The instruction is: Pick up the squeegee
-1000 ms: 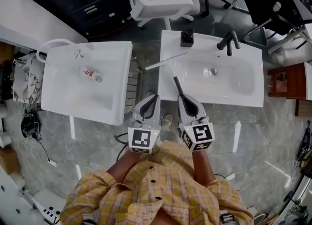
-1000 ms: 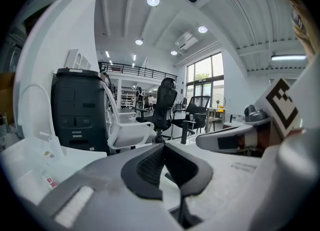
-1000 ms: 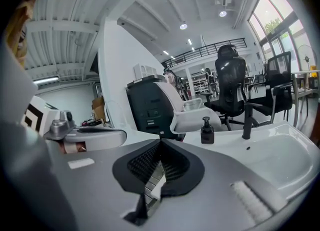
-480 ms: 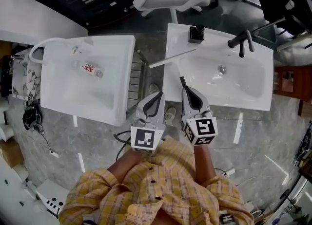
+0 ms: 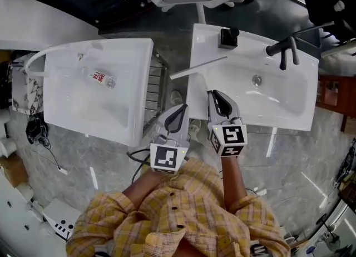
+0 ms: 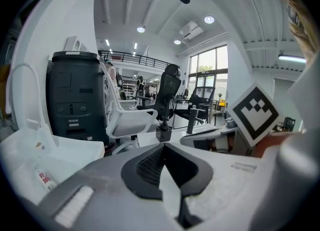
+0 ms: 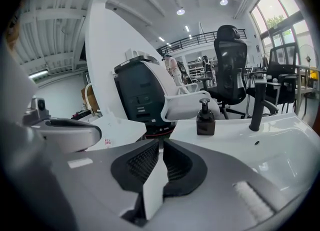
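Head view shows squeegee (image 5: pixel 197 67) on sink rim (image 5: pixel 196 44) near soap bottle (image 5: pixel 228 37); right claw (image 5: pixel 214 92) just loosening, empty; left claw (image 5: pixel 183 107) clenched.

The left gripper (image 5: pixel 181 107) and the right gripper (image 5: pixel 214 93) are held side by side ahead of the body, both pointed forward and tilted downward. The left jaws are seen closed together, empty. The right jaws have just been opening and are parted by a narrow slit, with nothing made out between them.
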Tool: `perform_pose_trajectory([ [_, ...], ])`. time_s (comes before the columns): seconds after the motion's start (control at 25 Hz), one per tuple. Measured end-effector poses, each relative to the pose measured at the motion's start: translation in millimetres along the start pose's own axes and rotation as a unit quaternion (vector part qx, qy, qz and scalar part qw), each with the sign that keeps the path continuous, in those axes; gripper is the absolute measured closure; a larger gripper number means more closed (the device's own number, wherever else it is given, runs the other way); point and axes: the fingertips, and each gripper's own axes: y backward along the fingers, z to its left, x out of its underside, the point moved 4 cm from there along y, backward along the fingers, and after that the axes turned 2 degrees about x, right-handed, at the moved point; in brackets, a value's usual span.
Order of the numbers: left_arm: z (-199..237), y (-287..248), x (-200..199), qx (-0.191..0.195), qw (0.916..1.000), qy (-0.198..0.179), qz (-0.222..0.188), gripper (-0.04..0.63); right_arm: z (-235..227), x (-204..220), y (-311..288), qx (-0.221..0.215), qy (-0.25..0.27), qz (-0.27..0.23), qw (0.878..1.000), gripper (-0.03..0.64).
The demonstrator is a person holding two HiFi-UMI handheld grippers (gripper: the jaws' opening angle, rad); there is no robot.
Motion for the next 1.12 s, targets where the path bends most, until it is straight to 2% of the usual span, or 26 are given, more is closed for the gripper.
perform_pose_trajectory([
  [0.6,21,-17,18,-0.002,0.9995,0.015,0.026,0.595,-10,25,-58,0.011,0.004,0.066,0.998,0.489],
  [1.12,30,-20,29,-0.006,0.9990,0.029,0.034,0.595,-19,44,-93,0.037,0.035,0.112,0.992,0.486],
])
